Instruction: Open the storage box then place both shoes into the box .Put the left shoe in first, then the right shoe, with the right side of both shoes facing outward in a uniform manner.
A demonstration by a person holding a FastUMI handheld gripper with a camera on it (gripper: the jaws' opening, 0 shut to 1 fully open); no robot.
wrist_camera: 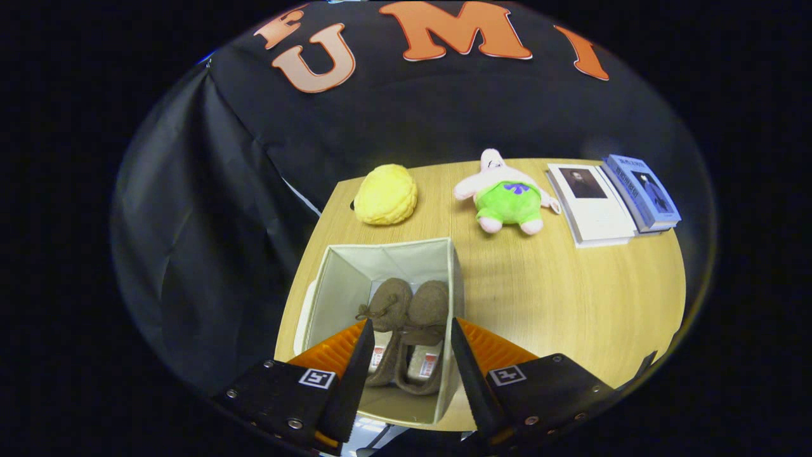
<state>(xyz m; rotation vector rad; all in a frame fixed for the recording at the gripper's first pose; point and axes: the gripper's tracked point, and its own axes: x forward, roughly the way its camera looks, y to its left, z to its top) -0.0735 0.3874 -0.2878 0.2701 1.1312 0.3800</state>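
Inside the open box (pixel 355 270), both shoes (pixel 406 330) are seen lying side by side, toes pointed away from the gripper (pixel 409 333). The gripper is held above the box, its fingers spread wide apart with nothing gripped, the shoes framed in the gap between them. The box is set on a wooden table (pixel 571 298). Beyond it, a yellow cushion (pixel 386 194), a plush toy (pixel 506 193) and two books (pixel 612 200) are lined up by the wall.

A light wooden table (pixel 571 298) stands against black cloth walls (pixel 209 254), the cloth hanging in loose, softly lit folds.
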